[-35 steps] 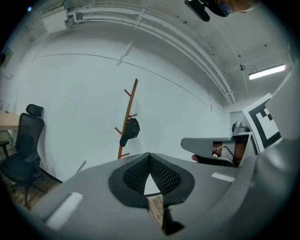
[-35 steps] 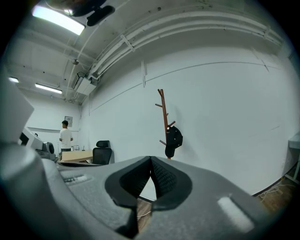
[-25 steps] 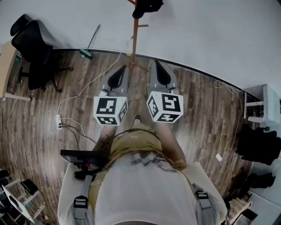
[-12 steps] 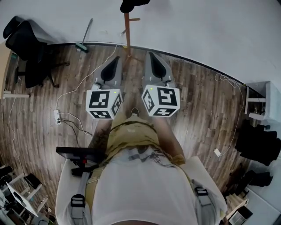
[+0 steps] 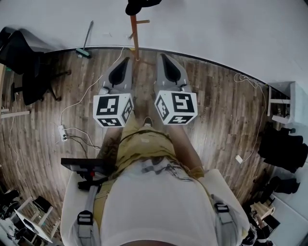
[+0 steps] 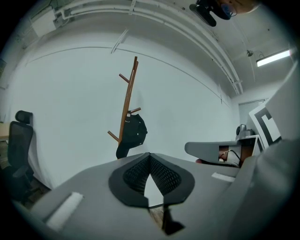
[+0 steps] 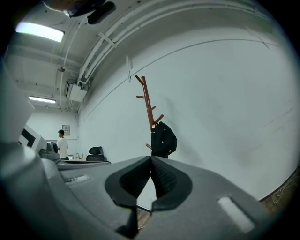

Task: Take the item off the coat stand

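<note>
Two closed, empty grippers: left tongs [image 6: 150, 154] and right tongs [image 7: 151, 158] sit side by side, aimed at stand [image 5: 134, 36]. Black cap [image 5: 139, 6] hangs on a stand peg, well apart from both.

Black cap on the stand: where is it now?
The black cap hangs on the brown wooden coat stand, top centre of the head view, against the white wall.

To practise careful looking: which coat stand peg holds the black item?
The right-pointing peg halfway up the coat stand; the black item hangs under it, other pegs are bare.
</note>
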Demonstrator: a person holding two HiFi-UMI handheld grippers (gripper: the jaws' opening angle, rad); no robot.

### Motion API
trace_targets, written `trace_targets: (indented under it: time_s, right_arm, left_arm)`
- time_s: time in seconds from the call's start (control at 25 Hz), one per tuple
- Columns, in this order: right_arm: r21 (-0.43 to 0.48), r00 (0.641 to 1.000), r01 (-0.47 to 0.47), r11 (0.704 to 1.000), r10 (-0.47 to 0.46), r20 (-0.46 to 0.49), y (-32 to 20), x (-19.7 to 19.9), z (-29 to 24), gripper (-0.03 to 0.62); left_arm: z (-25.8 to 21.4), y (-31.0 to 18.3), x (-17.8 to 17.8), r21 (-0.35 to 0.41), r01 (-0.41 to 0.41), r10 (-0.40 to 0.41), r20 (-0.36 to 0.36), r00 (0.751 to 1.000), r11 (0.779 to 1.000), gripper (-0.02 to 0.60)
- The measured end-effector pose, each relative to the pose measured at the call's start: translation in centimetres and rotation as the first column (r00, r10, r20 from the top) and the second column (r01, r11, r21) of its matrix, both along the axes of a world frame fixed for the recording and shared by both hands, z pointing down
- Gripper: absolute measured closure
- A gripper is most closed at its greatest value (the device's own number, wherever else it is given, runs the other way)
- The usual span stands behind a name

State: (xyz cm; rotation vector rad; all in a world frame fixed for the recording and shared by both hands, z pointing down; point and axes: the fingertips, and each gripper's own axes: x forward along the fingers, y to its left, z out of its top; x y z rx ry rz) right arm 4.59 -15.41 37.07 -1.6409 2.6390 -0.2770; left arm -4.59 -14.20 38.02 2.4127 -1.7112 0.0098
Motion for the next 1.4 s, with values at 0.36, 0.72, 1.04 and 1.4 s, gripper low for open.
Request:
trace_targets:
  time_s: [0.36,0.72,1.04,1.4]
  right_arm:
    - [0.054,0.998,-0.048,0.997,0.050,-0.037,-7.4,-2.7,-2.4,0.596]
    - [0.057,0.994,-0.097,0.994,0.100,-0.051,-13.1,-4.8,-2.6,0.595]
    - [0.062,0.991,-0.119,0.991,0.123,-0.057,-16.4,-5.1,-2.7,0.595]
    - [0.117,0.996,-0.055,0.992,0.062,-0.062,-20.8,-2.5,-5.1,0.567]
  left_arm:
    - [-1.9,-7.5,-2.8,0.042,-0.045,0.046,-0.014,0.999,0.998,0.583]
    - [-1.3,-12.9,-5.4,0.020,-0.084,0.084,-0.025,0.996,0.996,0.583]
    - [-1.0,-16.6,-5.6,0.001,-0.111,0.111,-0.024,0.994,0.994,0.581]
    - [-3.9,-20.2,-4.5,0.048,-0.018,0.018,0.001,1.000,0.999,0.581]
